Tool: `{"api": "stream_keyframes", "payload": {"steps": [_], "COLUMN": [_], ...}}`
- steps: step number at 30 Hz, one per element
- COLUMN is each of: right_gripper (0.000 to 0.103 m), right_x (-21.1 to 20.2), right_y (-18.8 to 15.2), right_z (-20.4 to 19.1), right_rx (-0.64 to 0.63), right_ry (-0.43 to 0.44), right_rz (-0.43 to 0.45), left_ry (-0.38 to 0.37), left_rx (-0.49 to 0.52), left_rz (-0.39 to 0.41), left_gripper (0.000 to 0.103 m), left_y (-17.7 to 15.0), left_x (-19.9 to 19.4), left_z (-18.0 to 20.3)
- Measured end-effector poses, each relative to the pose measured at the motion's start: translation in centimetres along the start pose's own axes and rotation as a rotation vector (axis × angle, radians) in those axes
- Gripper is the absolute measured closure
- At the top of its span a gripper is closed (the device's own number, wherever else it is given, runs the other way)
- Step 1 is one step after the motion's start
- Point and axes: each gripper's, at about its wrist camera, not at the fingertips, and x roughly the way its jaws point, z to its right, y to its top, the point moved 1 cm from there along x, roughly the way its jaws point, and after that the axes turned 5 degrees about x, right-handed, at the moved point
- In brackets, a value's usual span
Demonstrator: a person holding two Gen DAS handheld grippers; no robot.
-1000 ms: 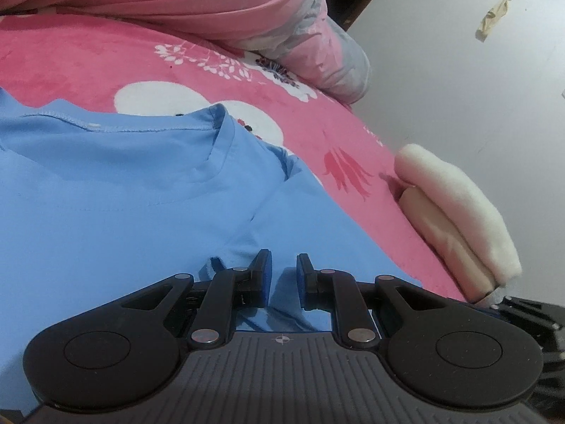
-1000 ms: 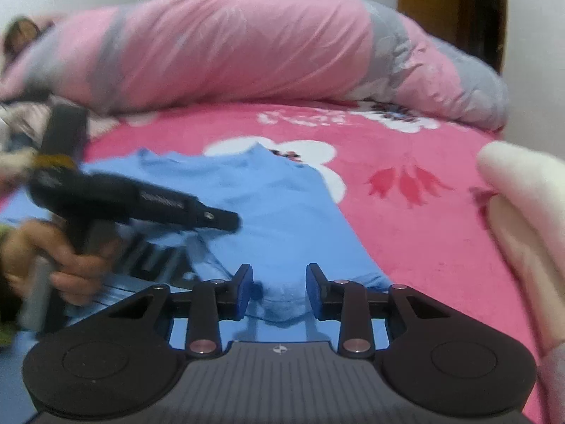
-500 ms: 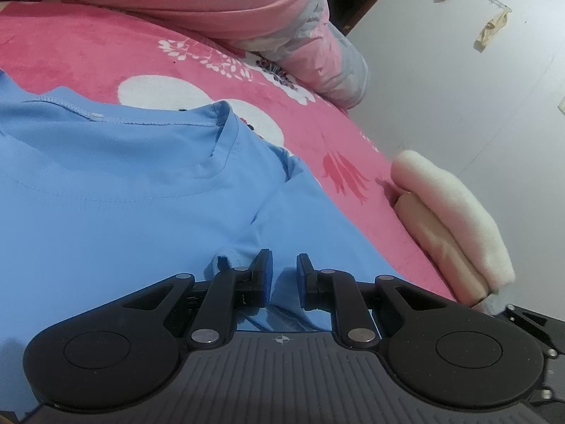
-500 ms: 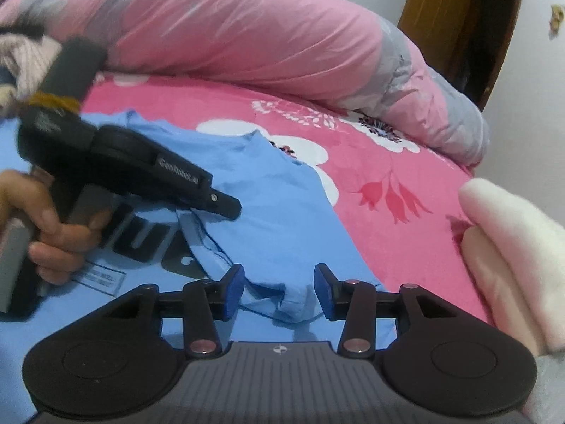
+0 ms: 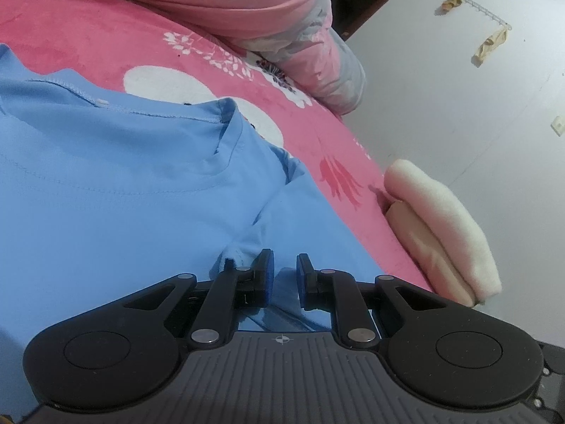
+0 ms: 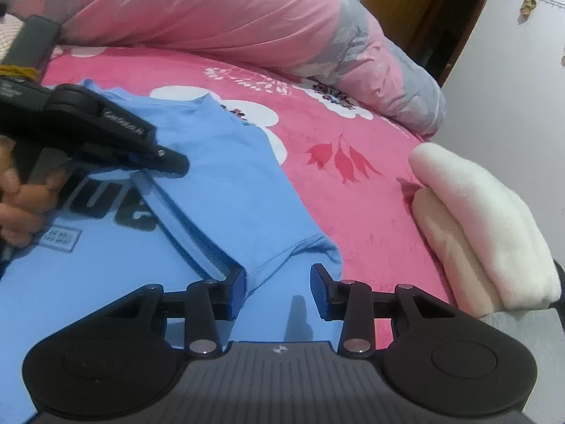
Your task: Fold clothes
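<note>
Blue T-shirt lying on a pink flowered bed, my two tongs over it.

Nearest, my right tongs have just been closing a little and stand apart, pressing nothing, the sleeve hem between them. My left tongs stand slightly apart over a raised fold at the shoulder; I cannot tell if they pinch it. Right lies a folded cream towel; farthest, a pink quilt.

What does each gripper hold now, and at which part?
Right gripper: nothing; its jaws, just closing, straddle the blue shirt's folded sleeve. Left gripper: cannot be told.
</note>
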Motion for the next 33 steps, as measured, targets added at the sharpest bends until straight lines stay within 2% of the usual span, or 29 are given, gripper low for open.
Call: {"api": "stream_keyframes", "payload": {"steps": [4, 7, 10, 11, 13, 15, 17, 20, 22, 24, 28, 31, 33], "right_gripper": [0.063, 0.063, 0.064, 0.068, 0.075, 0.088, 0.091, 0.092, 0.092, 0.092, 0.092, 0.092, 0.092], "right_x": [-1.6, -2.3, -2.8, -2.8, -2.3, -1.3, -0.1, 2.0, 2.9, 2.3, 2.5, 5.8, 9.5], "right_y": [0.0, 0.0, 0.6, 0.9, 1.6, 2.1, 2.1, 1.0, 0.3, 0.9, 4.7, 7.7, 9.4], "right_z": [0.0, 0.1, 0.8, 1.2, 1.7, 2.0, 1.9, 1.3, 1.1, 1.6, 3.7, 3.8, 3.4], "right_rx": [-0.017, -0.052, -0.034, -0.014, 0.012, 0.033, 0.047, 0.038, 0.040, 0.029, 0.099, 0.137, 0.170], "right_ry": [0.084, 0.095, 0.117, 0.134, 0.152, 0.169, 0.217, 0.321, 0.377, 0.392, 0.396, 0.401, 0.424], "right_rz": [-0.004, -0.002, 0.041, 0.060, 0.093, 0.120, 0.115, 0.047, -0.011, 0.010, 0.103, 0.137, 0.118], "left_ry": [-0.004, -0.005, -0.006, -0.002, 0.011, 0.013, 0.012, 0.009, 0.063, 0.091, 0.080, 0.092, 0.097], "left_rx": [-0.007, -0.007, -0.006, 0.003, 0.053, 0.142, 0.250, 0.342, 0.333, 0.280, 0.227, 0.244, 0.252], "left_rz": [0.000, 0.001, 0.010, 0.022, 0.067, 0.105, 0.112, 0.061, 0.003, -0.038, -0.033, -0.034, -0.036], "left_gripper": [0.088, 0.088, 0.088, 0.089, 0.088, 0.086, 0.085, 0.085, 0.085, 0.085, 0.085, 0.085, 0.085], "left_y": [0.0, 0.0, 0.0, 0.1, 0.2, 0.1, -0.3, -1.0, -1.0, -0.7, -0.6, -0.7, -0.8], "left_x": [0.0, 0.0, -0.3, -0.5, -1.4, -2.2, -2.5, -1.9, -1.0, -0.3, -0.8, -0.7, -0.6], "left_z": [-0.1, -0.1, 0.0, 0.2, 1.0, 2.3, 3.9, 5.2, 4.9, 3.9, 2.7, 2.9, 3.0]}}
